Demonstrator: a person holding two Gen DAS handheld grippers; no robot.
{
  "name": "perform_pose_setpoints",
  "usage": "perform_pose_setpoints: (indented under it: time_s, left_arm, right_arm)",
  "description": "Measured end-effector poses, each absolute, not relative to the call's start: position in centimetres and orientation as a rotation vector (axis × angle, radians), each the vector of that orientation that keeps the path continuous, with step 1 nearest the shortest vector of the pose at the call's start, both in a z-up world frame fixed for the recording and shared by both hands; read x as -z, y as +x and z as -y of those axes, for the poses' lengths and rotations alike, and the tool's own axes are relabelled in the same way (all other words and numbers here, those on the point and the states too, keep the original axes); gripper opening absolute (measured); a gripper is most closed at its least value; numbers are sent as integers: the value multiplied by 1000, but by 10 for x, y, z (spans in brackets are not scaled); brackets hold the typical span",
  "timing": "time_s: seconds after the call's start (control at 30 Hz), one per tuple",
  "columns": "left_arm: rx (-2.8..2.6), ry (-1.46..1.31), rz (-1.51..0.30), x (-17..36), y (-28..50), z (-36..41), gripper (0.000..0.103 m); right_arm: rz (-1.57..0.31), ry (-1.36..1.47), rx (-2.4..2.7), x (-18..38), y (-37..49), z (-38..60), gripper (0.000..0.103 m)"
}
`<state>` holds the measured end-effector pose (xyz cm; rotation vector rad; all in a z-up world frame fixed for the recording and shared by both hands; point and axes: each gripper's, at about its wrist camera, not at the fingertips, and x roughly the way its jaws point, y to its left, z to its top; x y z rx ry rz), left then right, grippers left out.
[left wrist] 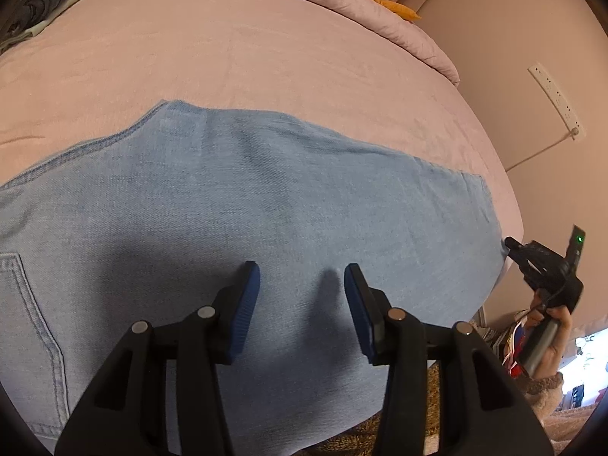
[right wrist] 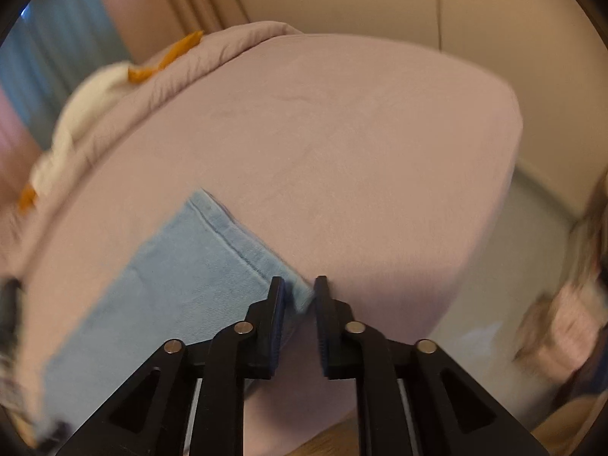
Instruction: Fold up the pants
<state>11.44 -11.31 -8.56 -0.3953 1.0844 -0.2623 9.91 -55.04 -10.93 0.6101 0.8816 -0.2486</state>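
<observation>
Nearest in the left wrist view, the left gripper (left wrist: 302,281) hangs just above the light blue denim pants (left wrist: 266,197), its blue-padded jaws wide apart and holding nothing. The pants lie spread flat across the pale pink bed sheet (left wrist: 228,49), a stitched back pocket (left wrist: 34,315) at the left and the hem end reaching the mattress edge at the right. There the right gripper (right wrist: 300,288) has its jaws set a little apart on either side of the hem corner (right wrist: 304,296); the blurred view does not show them pinching it. Denim like this looks fairly heavy and limp but not slippery, so the doubled, stitched hems and waistband seem the firmest places to grip. Farther off, a rumpled pink duvet (left wrist: 380,11) lies along the far side of the bed.
</observation>
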Motion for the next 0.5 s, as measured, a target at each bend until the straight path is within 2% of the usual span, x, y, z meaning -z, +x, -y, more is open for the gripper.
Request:
perform_pose_setpoints:
  time_s: [0.03, 0.07, 0.1, 0.3, 0.33, 0.37, 0.4, 0.43, 0.5]
  left_arm:
    - [265, -410, -1083, 86, 115, 113, 50]
    - [268, -421, -1082, 86, 115, 113, 52]
    - [270, -431, -1082, 86, 116, 113, 54]
    - [264, -427, -1088, 82, 114, 117, 56]
    - [262, -429, -1091, 81, 113, 117, 57]
    - [261, -433, -1094, 80, 112, 117, 58]
    - [259, -441, -1097, 79, 111, 116, 58]
    - [258, -448, -1098, 78, 109, 115, 58]
    - [259, -457, -1099, 75, 105, 114, 59]
  right_arm:
    - [-872, 656, 230, 109, 94, 554, 33]
    - [-866, 680, 218, 110, 90, 555, 51]
    - [-859, 693, 211, 112, 85, 554, 56]
    - [-841, 737, 142, 140, 94, 542, 55]
    - [-825, 735, 139, 138, 95, 540, 54]
    - [-817, 740, 127, 137, 100, 539, 40]
    - [-809, 752, 109, 136, 103, 538, 18]
    - [-812, 769, 93, 136, 106, 538, 11]
    - [-842, 744, 122, 130, 116, 531, 10]
